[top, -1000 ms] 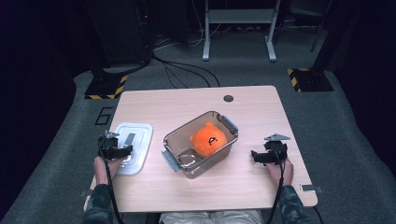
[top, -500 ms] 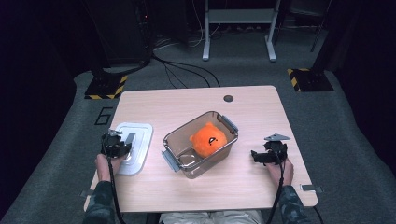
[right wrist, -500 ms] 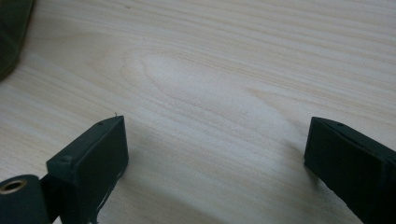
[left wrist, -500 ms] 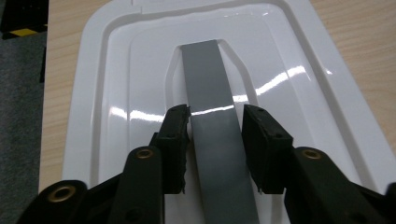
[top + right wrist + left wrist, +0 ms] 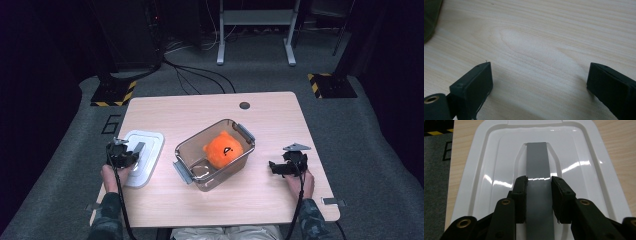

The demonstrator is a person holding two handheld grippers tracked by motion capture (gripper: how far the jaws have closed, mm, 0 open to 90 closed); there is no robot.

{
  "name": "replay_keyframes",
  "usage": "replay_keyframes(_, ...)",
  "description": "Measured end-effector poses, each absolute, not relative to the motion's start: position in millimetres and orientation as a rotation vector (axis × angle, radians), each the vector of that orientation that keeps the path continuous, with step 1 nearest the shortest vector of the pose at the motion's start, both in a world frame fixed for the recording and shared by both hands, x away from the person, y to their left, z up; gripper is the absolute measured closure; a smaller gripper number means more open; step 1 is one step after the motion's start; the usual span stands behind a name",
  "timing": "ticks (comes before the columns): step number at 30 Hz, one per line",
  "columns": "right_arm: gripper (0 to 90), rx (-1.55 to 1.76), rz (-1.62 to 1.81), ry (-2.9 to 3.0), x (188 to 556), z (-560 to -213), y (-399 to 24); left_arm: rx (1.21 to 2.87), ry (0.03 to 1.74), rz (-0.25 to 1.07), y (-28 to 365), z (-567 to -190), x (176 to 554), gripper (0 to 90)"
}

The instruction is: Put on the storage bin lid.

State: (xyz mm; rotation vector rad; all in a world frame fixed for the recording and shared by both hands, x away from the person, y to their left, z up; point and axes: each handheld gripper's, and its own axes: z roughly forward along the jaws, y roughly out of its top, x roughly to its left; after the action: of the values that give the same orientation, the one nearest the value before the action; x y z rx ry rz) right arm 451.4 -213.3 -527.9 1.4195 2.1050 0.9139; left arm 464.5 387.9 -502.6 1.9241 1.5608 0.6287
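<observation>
A white lid (image 5: 145,161) (image 5: 579,157) lies flat at the table's left, with a raised grey handle strip (image 5: 537,160) along its middle. My left gripper (image 5: 133,152) (image 5: 539,186) rests on it. Its jaws have just been closing and now press on both sides of the grey handle. A clear plastic box (image 5: 188,145) with grey side latches stands at the middle of the table. Inside it sits an orange plush toy (image 5: 223,149). My right gripper (image 5: 274,167) (image 5: 539,77) hovers low over bare wood to the right of the box, jaws wide apart with nothing between them.
The wooden table (image 5: 280,120) has a round cable hole (image 5: 244,105) near its far edge. Beyond it are grey carpet, black cables (image 5: 200,75) and a metal stand's legs (image 5: 255,30). A sleeve edge (image 5: 430,17) shows at the upper left of the right gripper view.
The left gripper's jaws have drawn together on the lid's grey handle. Both hands have stayed in place.
</observation>
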Motion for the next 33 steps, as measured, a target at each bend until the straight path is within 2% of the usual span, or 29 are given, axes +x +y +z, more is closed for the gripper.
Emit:
replay_keyframes(12,5.7,1.419,0.914,2.106,451,-528,-213,1.946,1.516,0.617,384,-492,458,66.5)
replay_keyframes(33,1.5,1.4,0.906,2.135,452,-528,-212,1.99,1.369,0.627,371,-438,449,66.5)
